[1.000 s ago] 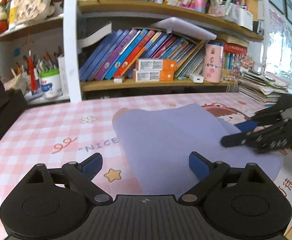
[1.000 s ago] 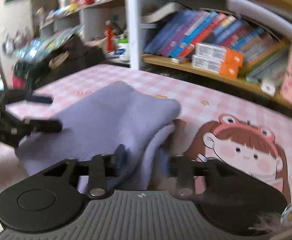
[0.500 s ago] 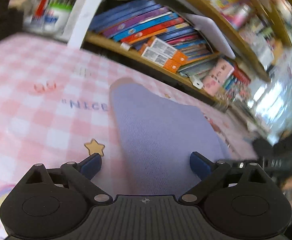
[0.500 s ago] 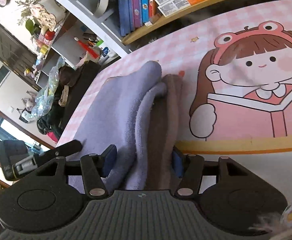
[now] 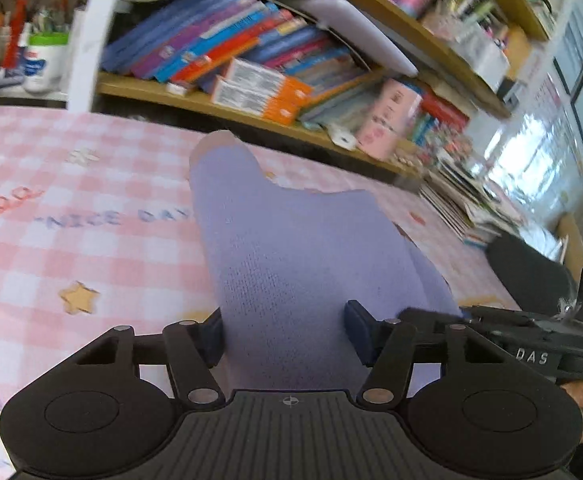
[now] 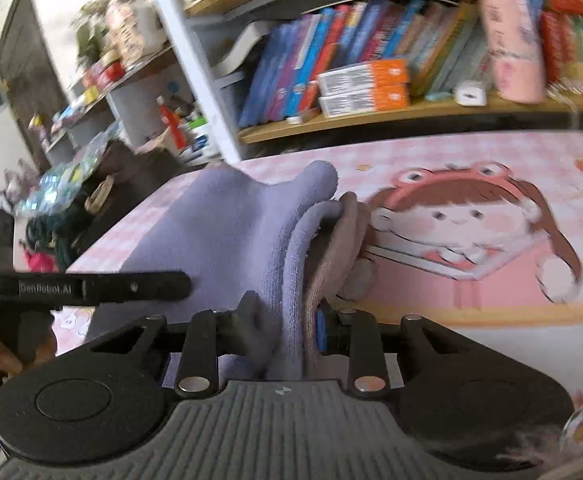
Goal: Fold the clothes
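A folded lilac knit garment point(image 5: 291, 248) with a brownish inner layer point(image 6: 333, 248) lies on the pink checked table mat point(image 5: 71, 216). My left gripper point(image 5: 285, 332) straddles its near edge, the fingers partly closed around the cloth, which bulges up between them. My right gripper point(image 6: 291, 328) is shut on the garment's point(image 6: 227, 224) stacked edge layers. The right gripper also shows at the right of the left wrist view point(image 5: 503, 340), and the left gripper's finger shows at the left of the right wrist view point(image 6: 91, 286).
A bookshelf point(image 5: 259, 60) with books, orange boxes and a pink cup point(image 5: 387, 120) stands behind the table. A pen pot point(image 5: 45, 56) is at the back left. Stacked magazines point(image 5: 463, 200) lie at the right. A dark bag point(image 6: 87, 200) sits off the table's left side.
Both grippers have closed in on the garment's near edge. The left fingers narrowed around the cloth and the right fingers clamped its layers; the cloth now rises between them.
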